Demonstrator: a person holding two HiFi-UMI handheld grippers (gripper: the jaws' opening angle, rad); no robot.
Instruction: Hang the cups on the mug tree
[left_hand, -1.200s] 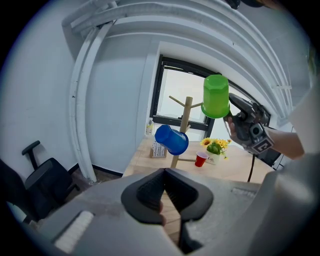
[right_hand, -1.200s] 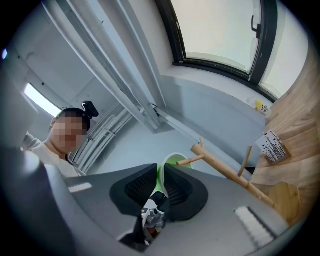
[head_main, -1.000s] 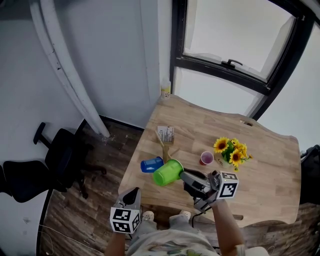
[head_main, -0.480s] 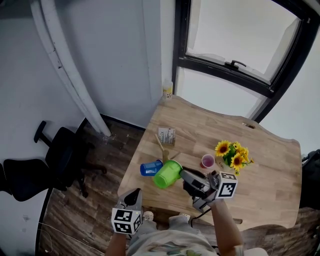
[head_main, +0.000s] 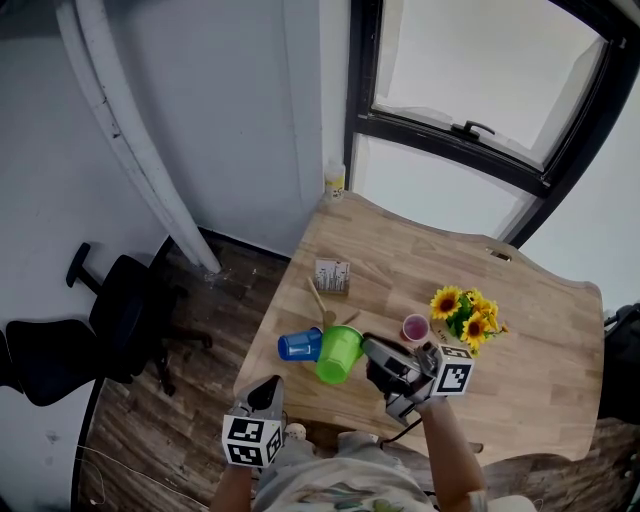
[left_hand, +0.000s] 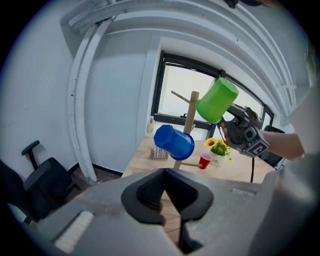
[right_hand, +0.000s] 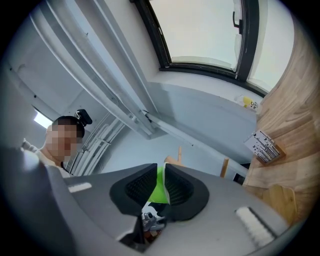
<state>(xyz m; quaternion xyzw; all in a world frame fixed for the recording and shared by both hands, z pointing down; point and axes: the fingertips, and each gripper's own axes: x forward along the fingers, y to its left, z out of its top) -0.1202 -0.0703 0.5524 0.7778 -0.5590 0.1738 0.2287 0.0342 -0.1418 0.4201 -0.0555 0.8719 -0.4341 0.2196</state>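
green cup (head_main: 338, 353) in right tool (head_main: 368, 350), table edge (head_main: 272, 318)

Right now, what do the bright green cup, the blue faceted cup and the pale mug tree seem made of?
Bright green cup: probably plastic, uniform colour, soft sheen. Blue faceted cup: likely plastic, glossy flat-sided walls. Pale mug tree: apparently bare wood, matte tan post and pegs.

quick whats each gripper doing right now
left gripper: jaws closed, nothing between them
right gripper: jaws closed on the green cup
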